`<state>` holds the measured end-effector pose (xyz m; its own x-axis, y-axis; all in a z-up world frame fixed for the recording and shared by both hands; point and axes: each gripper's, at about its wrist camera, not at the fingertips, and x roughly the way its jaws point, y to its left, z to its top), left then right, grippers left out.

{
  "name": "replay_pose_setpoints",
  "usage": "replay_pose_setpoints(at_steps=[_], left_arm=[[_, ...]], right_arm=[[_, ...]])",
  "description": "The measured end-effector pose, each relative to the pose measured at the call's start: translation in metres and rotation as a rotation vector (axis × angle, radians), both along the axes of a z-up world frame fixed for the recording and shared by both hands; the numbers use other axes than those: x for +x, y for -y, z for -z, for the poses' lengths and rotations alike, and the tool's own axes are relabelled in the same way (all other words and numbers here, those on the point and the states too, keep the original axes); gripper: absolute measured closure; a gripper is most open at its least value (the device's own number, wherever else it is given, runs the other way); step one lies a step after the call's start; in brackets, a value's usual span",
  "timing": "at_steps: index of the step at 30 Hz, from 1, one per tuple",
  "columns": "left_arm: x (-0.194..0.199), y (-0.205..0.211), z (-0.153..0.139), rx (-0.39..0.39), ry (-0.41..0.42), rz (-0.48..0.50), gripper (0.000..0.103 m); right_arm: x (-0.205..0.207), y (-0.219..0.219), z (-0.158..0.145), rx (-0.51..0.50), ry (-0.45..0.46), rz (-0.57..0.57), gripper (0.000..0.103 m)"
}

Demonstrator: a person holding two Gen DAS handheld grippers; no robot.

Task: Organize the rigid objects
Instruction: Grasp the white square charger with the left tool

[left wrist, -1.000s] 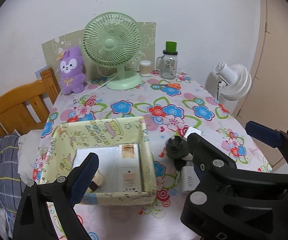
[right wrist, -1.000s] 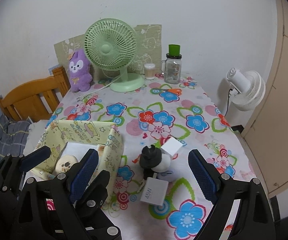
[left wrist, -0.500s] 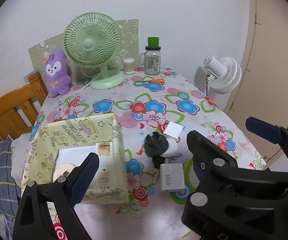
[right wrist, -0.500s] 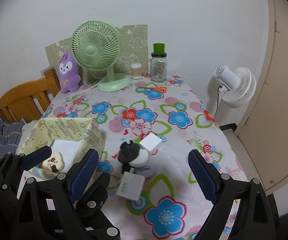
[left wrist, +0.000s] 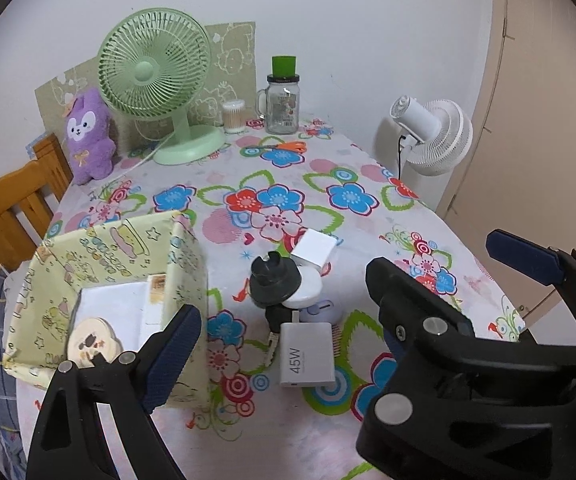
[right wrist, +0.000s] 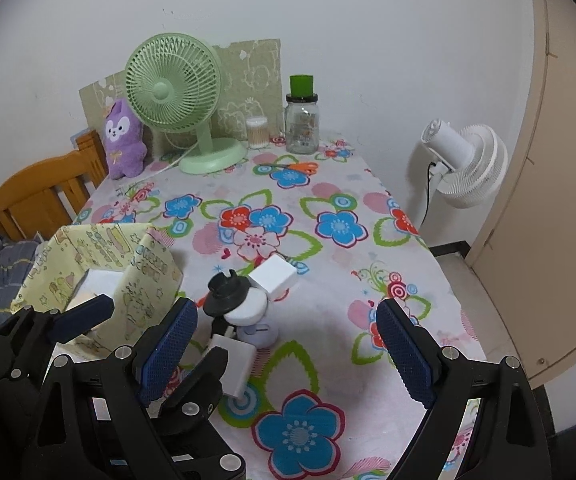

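Observation:
A heap of chargers lies mid-table: a black plug adapter [left wrist: 274,280] [right wrist: 226,292], a white round puck [left wrist: 308,294] [right wrist: 250,308], a white cube [left wrist: 314,250] [right wrist: 274,274], a lavender piece [left wrist: 326,310] and a grey 45W charger [left wrist: 306,354] [right wrist: 236,364]. Left of the heap stands a yellow patterned box [left wrist: 120,248] [right wrist: 144,264] holding a white carton and a round cookie-like item. My left gripper [left wrist: 284,356] hovers open over the grey charger. My right gripper [right wrist: 286,348] is open just right of the heap. Its near finger overlaps the left gripper's right finger.
At the back stand a green desk fan [left wrist: 156,80], a purple plush [left wrist: 88,136], a glass jar with a green cap [left wrist: 282,100], a cotton-swab tub [left wrist: 234,116] and orange scissors [left wrist: 284,146]. A wooden chair [left wrist: 4,208] is left, a white floor fan [left wrist: 436,136] right.
Both grippers have drifted to the right and slightly lower, so the box and the charger heap slid leftward in both views. Both pairs of jaws stayed wide apart.

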<state>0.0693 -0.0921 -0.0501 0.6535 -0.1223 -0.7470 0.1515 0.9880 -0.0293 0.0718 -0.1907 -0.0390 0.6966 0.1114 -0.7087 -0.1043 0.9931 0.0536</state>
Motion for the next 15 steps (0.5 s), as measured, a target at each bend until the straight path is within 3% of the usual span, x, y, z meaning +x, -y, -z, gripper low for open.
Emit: replay_pose_setpoints(at_steps=[15], left_arm=[[0.014,0.019,0.032,0.000,-0.050,0.004,0.013]], right_arm=[[0.015,0.019,0.035,0.025,-0.062,-0.001,0.014]])
